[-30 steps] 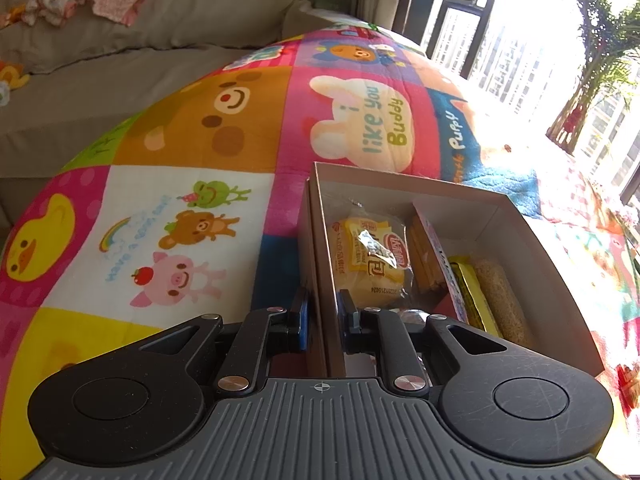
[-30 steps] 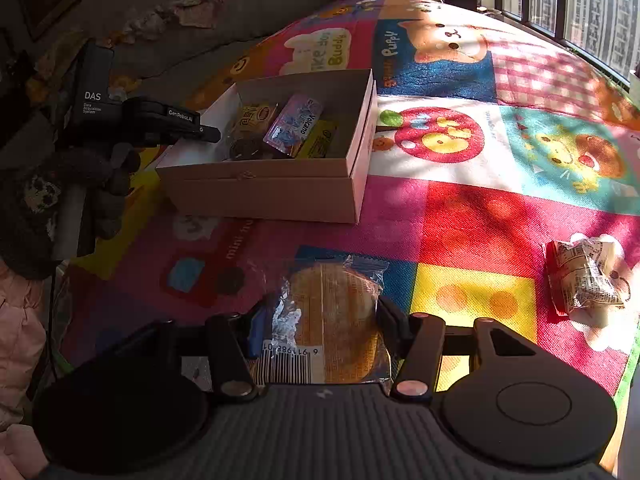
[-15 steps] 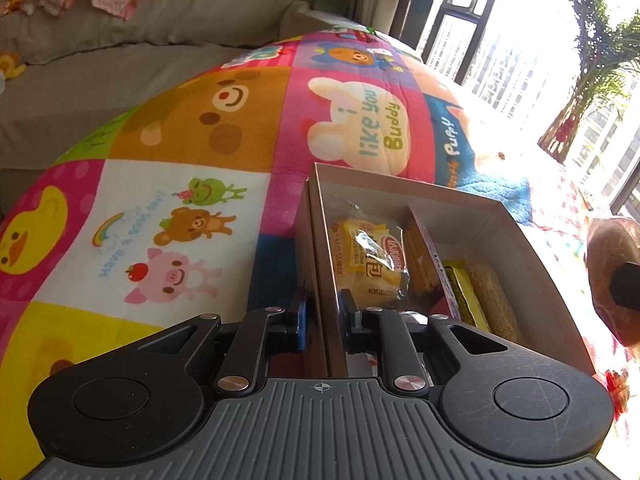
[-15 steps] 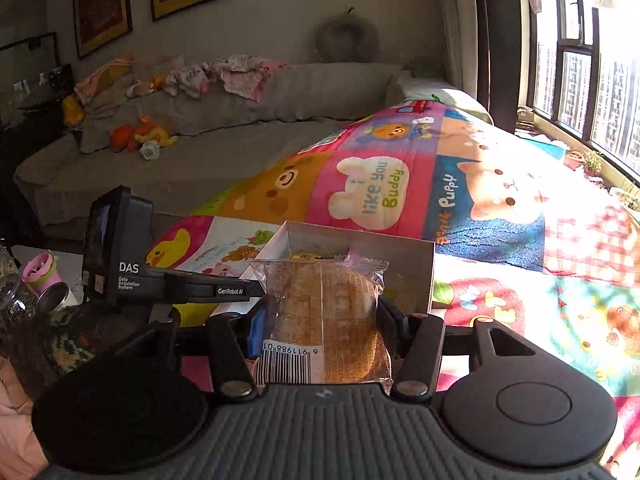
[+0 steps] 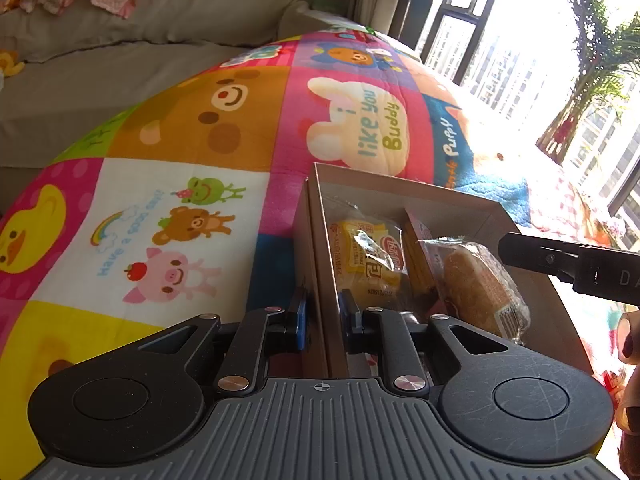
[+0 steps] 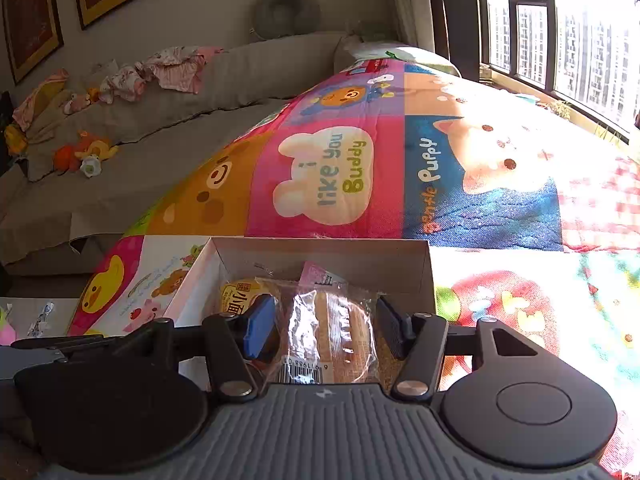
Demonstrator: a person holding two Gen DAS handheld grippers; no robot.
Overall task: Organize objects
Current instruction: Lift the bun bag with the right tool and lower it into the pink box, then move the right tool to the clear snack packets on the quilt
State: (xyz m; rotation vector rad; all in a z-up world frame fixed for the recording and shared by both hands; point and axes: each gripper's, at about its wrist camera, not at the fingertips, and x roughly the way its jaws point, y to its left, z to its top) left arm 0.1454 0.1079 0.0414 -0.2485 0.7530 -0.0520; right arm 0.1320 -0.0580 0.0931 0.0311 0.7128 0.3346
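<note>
An open cardboard box (image 5: 400, 194) sits on the patchwork play mat (image 5: 180, 200). My left gripper (image 5: 322, 314) is shut on the box's near left wall. The box holds a yellow snack pack (image 5: 364, 252), a pink packet and other snacks. A wrapped bread bun (image 5: 476, 288) lies in the box, on top of them. In the right wrist view my right gripper (image 6: 326, 326) stands over the box (image 6: 320, 250) with its jaws apart on either side of the bun (image 6: 332, 332), which rests between them without being squeezed. The right gripper's finger (image 5: 560, 260) reaches in from the right.
A grey sofa (image 6: 140, 152) with clothes and soft toys (image 6: 80, 152) runs along the back. Windows (image 6: 560, 32) and a plant (image 5: 592, 68) are at the right. More wrapped items lie on the floor at far left (image 6: 40, 320).
My right gripper carried the bun from the mat up over the box, lowered it inside and opened its jaws. My left gripper kept its hold on the box wall.
</note>
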